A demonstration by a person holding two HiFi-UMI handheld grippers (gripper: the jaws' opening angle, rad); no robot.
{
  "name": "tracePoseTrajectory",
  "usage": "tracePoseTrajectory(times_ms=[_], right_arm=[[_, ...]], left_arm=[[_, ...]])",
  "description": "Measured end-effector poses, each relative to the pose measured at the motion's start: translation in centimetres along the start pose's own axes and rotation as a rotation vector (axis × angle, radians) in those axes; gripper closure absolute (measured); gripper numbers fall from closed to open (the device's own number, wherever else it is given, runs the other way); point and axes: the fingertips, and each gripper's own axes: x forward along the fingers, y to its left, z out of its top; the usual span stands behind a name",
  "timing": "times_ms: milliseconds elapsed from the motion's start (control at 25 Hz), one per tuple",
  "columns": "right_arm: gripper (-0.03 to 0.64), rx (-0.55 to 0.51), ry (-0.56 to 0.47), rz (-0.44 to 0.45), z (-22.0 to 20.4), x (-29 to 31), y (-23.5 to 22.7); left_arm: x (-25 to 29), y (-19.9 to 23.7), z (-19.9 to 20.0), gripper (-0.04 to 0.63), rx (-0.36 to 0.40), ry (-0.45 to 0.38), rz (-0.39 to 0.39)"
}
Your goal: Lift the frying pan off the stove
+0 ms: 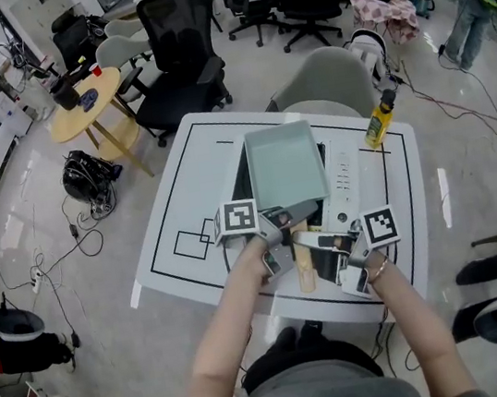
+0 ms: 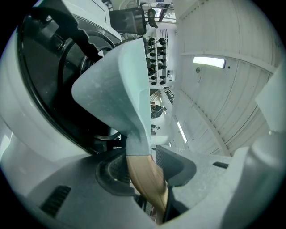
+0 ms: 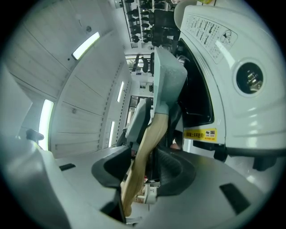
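A square pale teal frying pan (image 1: pixel 285 164) with a wooden handle (image 1: pixel 306 268) is over the black top of a white stove (image 1: pixel 343 178). I cannot tell whether the pan rests on it. My left gripper (image 1: pixel 284 230) is shut on the handle (image 2: pixel 145 179) close to the pan (image 2: pixel 116 85). My right gripper (image 1: pixel 320 249) is shut on the same handle (image 3: pixel 143 152) further back, towards its free end. In the right gripper view the pan (image 3: pixel 167 76) stands beyond the jaws, next to the stove's control panel (image 3: pixel 223 67). Both grippers (image 2: pixel 145 170) (image 3: pixel 143 167) lie level.
The stove sits on a white table (image 1: pixel 182 194) marked with black lines. A yellow bottle (image 1: pixel 378 121) stands at the table's far right corner. Office chairs (image 1: pixel 179 54), a round wooden table (image 1: pixel 94 110) and a person (image 1: pixel 471 8) are on the floor beyond.
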Motion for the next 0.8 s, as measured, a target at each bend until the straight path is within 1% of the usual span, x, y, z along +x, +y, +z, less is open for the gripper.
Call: tracePoseTrajectory(times_ms=[120,240,320,560,720,800], right_arm=[[0.449,0.033,0.015,0.014,-0.09,0.07,0.07],[0.449,0.079,0.040,0.062,-0.41,-0.02,0.30],[0.450,0.090,0.065,0.085,-0.82,0.04,0.43],[0.453,0.131,0.065,0.094,-0.83,0.75,0.21],[0.480,0.144,0.063,0.089,-0.80,0.94,0.05],[0.480,0.144,0.065,0.083,-0.80,0.94,-0.02]], left_arm=[[-0.08,0.12,0.02,0.443,-0.004,0.003,-0.001],[-0.03,0.21,-0.01,0.443,-0.009,0.008,-0.004],[0.08,0.24,-0.05,0.443,-0.004,0.013,-0.004],[0.06,0.23,-0.02,0.443,0.007,0.015,-0.004],[0.03,0.03,-0.08,0.443,0.026,0.020,-0.001],[0.00,-0.03,-0.14,0.443,0.023,0.019,0.001]])
